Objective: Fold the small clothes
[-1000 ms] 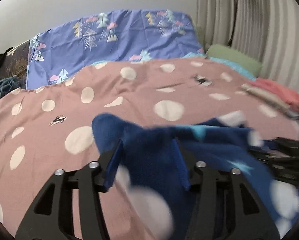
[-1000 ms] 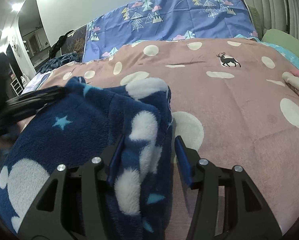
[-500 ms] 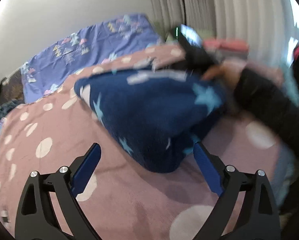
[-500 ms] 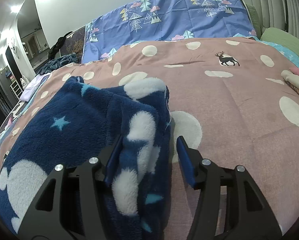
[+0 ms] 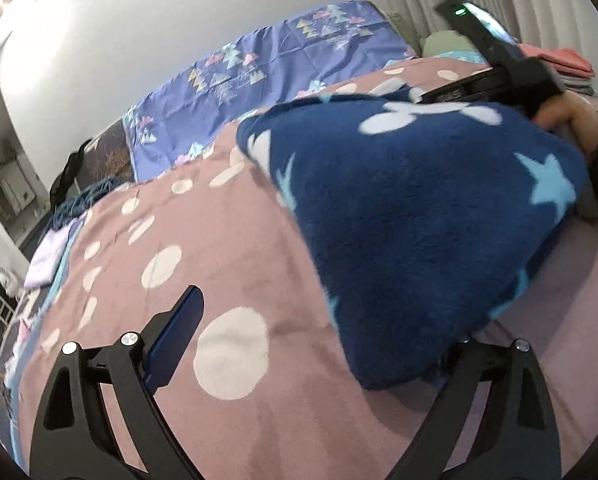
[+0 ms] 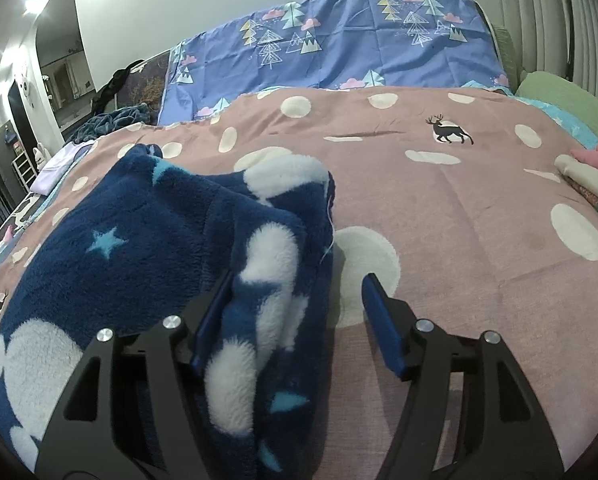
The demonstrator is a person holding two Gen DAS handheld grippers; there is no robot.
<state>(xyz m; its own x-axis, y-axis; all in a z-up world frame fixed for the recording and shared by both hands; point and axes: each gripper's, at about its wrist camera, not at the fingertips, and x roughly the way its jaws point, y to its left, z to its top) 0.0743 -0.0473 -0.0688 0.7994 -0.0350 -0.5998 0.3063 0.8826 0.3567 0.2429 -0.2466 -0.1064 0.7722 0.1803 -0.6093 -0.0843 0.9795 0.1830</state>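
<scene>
A dark blue fleece garment with white clouds and light blue stars lies folded on the pink dotted bedspread. My left gripper is open and empty, its right finger hidden behind the garment's near edge. In the right wrist view the garment lies bunched at the left. My right gripper is open, with a thick fold of the fleece between its jaws, not squeezed. The right gripper's body and the hand holding it show behind the garment in the left wrist view.
A purple sheet with tree prints covers the head of the bed. Folded clothes are stacked at the right edge, beside a green pillow. Dark clothes and a lilac cloth lie at the left edge.
My left gripper has let go of the garment, opened wide and pulled back to the left. My right gripper has opened a little around the fleece fold.
</scene>
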